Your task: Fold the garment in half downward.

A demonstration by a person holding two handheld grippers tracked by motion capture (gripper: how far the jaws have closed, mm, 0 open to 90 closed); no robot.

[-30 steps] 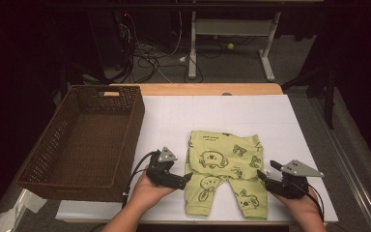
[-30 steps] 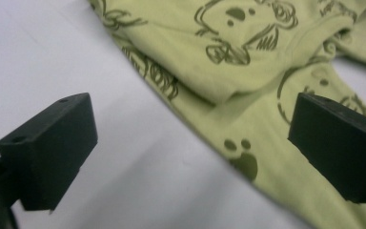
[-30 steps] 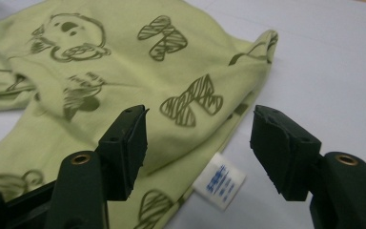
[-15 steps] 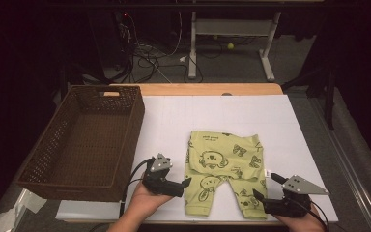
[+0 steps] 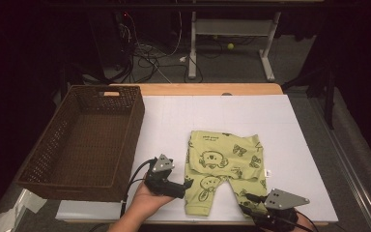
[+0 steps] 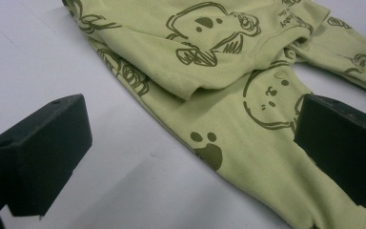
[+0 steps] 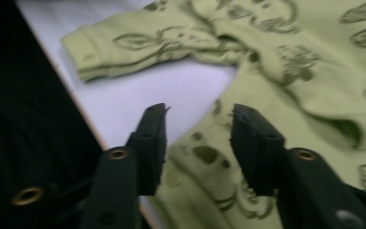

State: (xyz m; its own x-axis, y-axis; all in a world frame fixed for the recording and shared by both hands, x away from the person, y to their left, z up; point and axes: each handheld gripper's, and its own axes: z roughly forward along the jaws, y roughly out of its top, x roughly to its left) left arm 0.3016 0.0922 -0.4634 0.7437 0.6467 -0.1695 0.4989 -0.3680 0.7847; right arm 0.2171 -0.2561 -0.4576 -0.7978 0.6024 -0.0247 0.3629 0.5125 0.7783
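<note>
Covering the tabletop, your white sheet carries a brown wicker basket at its left and green printed baby trousers lying flat near the front edge, legs toward you. Your left gripper sits at the left leg, jaws spread wide astride the fabric without pinching. Your right gripper hovers at the right leg's cuff, jaws just closing, part-open, fabric between them but unpinched.
</note>
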